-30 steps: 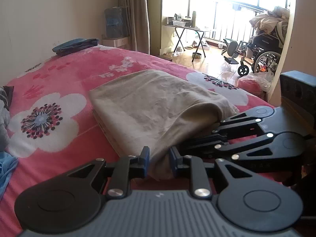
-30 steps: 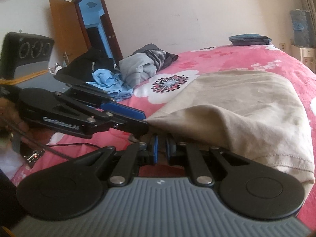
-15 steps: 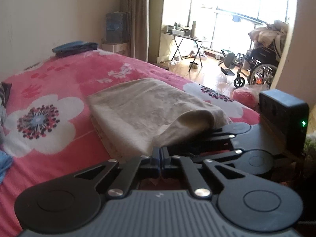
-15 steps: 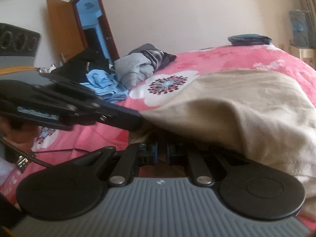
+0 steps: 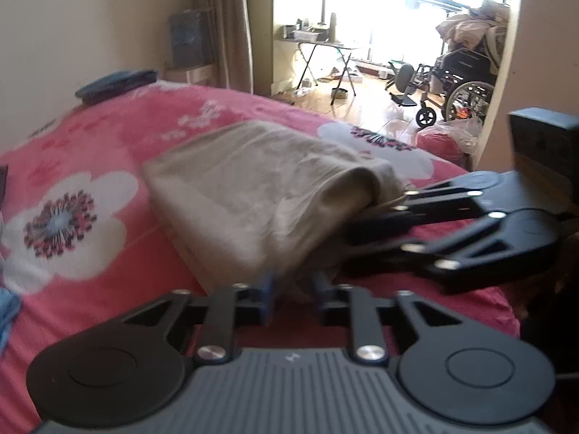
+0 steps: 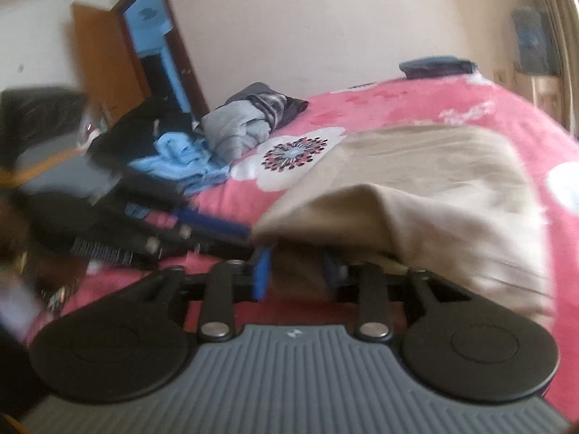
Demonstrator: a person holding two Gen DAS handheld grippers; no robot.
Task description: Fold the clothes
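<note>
Left wrist cam catches the sunlit room past the bed with a wheelchair [image 5: 459, 83] and folding table [image 5: 318, 45], while right wrist cam gets the door [image 6: 105, 58] and a heap of unfolded clothes [image 6: 202, 137] instead. Beige garment [image 5: 260, 188] folded over into a puffy, blurry rectangle on the pink flowered bed [image 5: 108, 144]. Left gripper [image 5: 291, 287] and right gripper [image 6: 295, 271] both letting go at its near edge, jaws spreading, cloth between them but pads not squeezing it.
</note>
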